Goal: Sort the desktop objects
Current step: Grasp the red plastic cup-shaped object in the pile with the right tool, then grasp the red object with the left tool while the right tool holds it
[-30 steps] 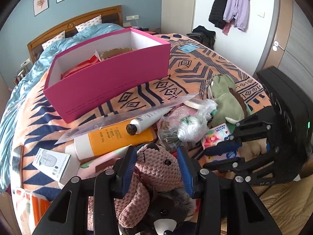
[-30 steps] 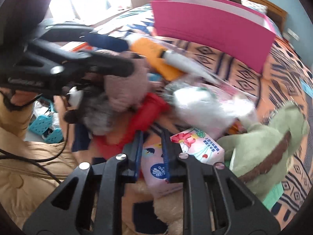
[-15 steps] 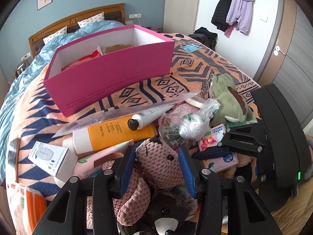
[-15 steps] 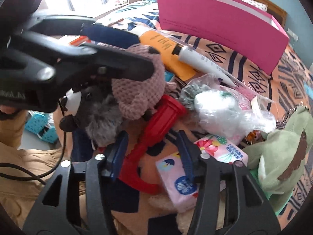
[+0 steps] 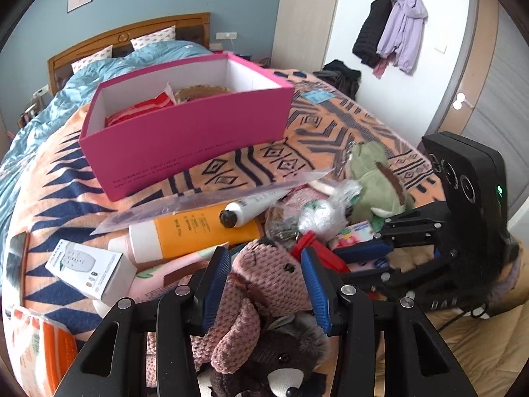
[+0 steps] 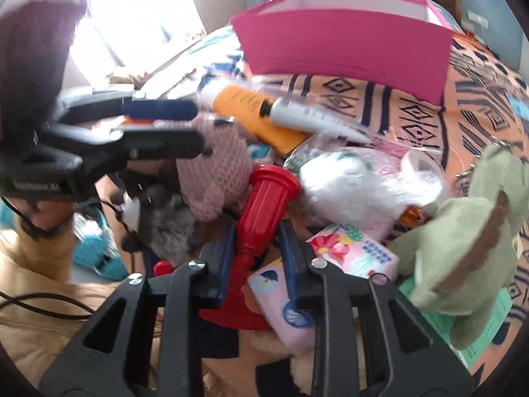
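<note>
Right gripper [image 6: 256, 258] closing around red toy handle [image 6: 261, 211], pads not clearly pressing yet. Left gripper [image 5: 266, 284] pinching pink knitted bear [image 5: 264, 278]. Best squeezed firmly at mid-handle before lifting clear of tissue pack [image 6: 347, 258].

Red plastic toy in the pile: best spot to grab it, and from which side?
Grip the ribbed red toy on its narrow neck, below the flared cap, coming from the near, handle end. The neck is slim enough to fit between the pads, and the wider cap above resists slipping. The right claw already straddles that neck, its jaws closing; the pink knitted plush crowds the cap side.
</note>
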`<state>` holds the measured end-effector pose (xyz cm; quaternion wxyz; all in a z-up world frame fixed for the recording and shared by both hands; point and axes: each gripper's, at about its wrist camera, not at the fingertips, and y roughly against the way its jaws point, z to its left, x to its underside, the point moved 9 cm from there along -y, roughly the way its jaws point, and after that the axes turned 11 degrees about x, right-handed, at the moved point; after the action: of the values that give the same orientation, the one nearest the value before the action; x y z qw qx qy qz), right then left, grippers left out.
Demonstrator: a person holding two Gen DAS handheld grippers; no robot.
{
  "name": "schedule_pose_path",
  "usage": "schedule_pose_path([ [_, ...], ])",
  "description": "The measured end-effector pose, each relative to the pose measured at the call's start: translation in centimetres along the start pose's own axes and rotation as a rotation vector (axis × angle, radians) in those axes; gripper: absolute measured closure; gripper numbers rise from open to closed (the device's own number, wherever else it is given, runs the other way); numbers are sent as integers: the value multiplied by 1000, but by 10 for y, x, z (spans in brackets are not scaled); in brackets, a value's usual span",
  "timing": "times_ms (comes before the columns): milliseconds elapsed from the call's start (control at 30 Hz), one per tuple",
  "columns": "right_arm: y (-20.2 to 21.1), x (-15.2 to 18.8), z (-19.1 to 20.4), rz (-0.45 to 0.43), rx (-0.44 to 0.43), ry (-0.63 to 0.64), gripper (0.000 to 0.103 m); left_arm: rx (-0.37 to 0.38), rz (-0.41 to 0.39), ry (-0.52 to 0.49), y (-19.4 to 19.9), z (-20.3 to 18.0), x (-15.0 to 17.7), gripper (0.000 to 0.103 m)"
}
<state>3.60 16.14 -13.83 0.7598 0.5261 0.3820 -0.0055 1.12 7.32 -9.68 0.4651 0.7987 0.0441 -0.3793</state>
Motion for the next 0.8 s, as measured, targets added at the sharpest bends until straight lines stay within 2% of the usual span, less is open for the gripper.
schedule_pose_path([
  [133,13,-8,-8,-31,-93,-98,74,31,-4,-7,0,-6,-6,57],
  [233,28,-18,-11,-85,-162,-154,75,55,-2,-17,-2,-11,-9,57],
  [433,30,-51,-15,-174,-150,-172,75,103,28,-45,-18,-24,-17,57],
  [567,23,-63,-16,-182,-163,-182,75,145,66,-60,-36,-33,-22,57],
  [700,31,-63,-27,-173,-207,-212,75,144,113,-50,-51,-30,-24,57],
  [733,29,-64,-28,-174,-209,-215,75,146,121,-46,-54,-29,-24,60],
  [767,28,-66,-28,-173,-208,-215,75,146,130,-30,-58,-26,-25,70],
  [800,25,-67,-30,-167,-195,-214,75,148,136,-23,-60,-25,-25,75],
])
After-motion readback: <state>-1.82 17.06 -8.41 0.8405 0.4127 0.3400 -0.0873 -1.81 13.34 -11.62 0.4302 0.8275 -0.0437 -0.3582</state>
